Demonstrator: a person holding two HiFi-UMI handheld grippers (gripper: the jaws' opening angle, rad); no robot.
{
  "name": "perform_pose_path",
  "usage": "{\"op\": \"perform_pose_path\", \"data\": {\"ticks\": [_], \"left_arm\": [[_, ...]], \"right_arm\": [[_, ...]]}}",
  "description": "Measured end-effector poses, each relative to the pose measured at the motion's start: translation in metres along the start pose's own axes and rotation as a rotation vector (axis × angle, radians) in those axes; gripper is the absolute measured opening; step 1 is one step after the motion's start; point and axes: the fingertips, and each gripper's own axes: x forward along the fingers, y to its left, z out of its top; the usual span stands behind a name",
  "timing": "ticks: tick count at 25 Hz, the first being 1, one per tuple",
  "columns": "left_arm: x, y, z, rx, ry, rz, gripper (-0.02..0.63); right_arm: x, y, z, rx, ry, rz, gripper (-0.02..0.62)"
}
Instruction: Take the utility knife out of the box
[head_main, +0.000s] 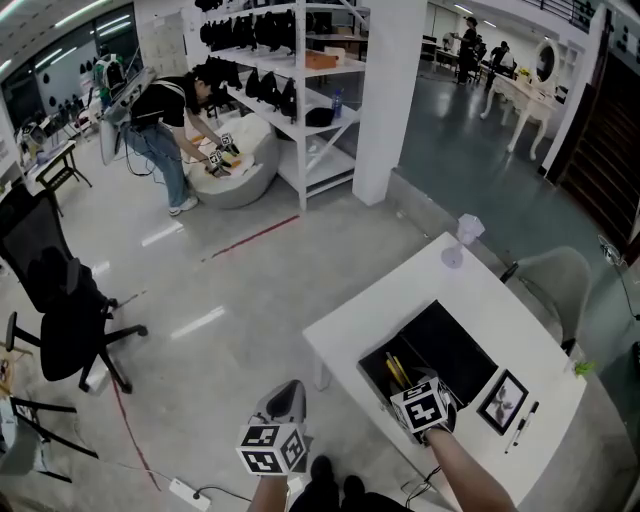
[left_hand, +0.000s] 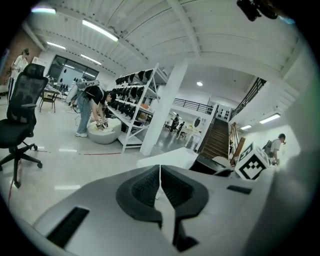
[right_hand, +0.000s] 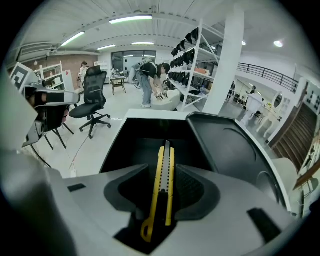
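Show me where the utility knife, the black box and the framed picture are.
utility knife (right_hand: 164, 186): right gripper view, middle of its yellow body.
black box (right_hand: 122, 147): right gripper view, left inner wall.
framed picture (head_main: 502, 402): head view, centre of the frame.

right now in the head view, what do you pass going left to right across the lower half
black office chair → left gripper → right gripper → framed picture → pen
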Motion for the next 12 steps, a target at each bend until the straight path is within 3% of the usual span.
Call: {"op": "perform_pose_path", "data": {"ticks": [12], "left_arm": [[0.004, 0.014, -0.003, -0.029, 0.014, 0.000, 0.015]], "right_arm": [[0.008, 0.004, -0.001, 0.029, 0.042, 0.023, 0.155]]}}
